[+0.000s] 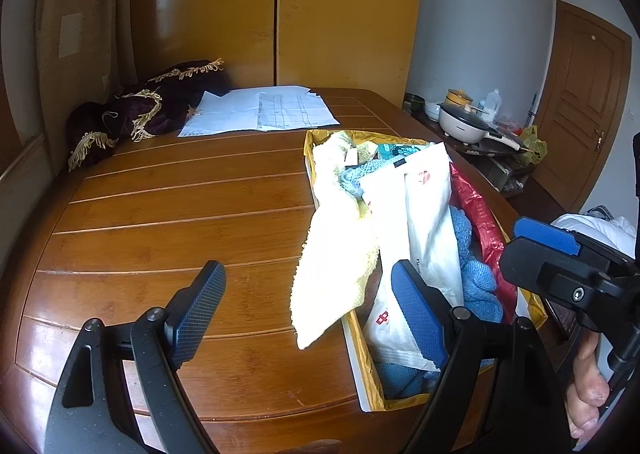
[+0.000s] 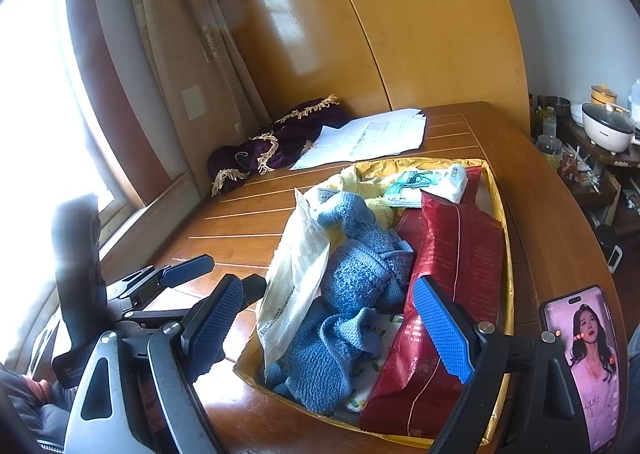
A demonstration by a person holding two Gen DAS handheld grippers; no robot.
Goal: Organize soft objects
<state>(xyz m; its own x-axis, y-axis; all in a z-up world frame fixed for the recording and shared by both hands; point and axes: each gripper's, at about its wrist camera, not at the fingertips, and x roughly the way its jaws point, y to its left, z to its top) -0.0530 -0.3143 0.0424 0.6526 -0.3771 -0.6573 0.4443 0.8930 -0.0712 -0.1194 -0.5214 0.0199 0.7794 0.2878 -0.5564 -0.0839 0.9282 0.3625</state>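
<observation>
Only rightward — phone [image 2: 582, 366] beside the box [image 2: 498, 189].

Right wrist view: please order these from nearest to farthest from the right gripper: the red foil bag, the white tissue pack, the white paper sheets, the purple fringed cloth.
1. Red foil bag: in the yellow-lined box, beside the right gripper.
2. White tissue pack: at the box's far end.
3. White paper sheets: on the table beyond the box.
4. Purple fringed cloth: far left, by the curtain.

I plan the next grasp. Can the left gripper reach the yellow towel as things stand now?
Probably yes. The left gripper is open, and the yellow towel hangs over the box edge, right between its fingers, with nothing covering it.
</observation>
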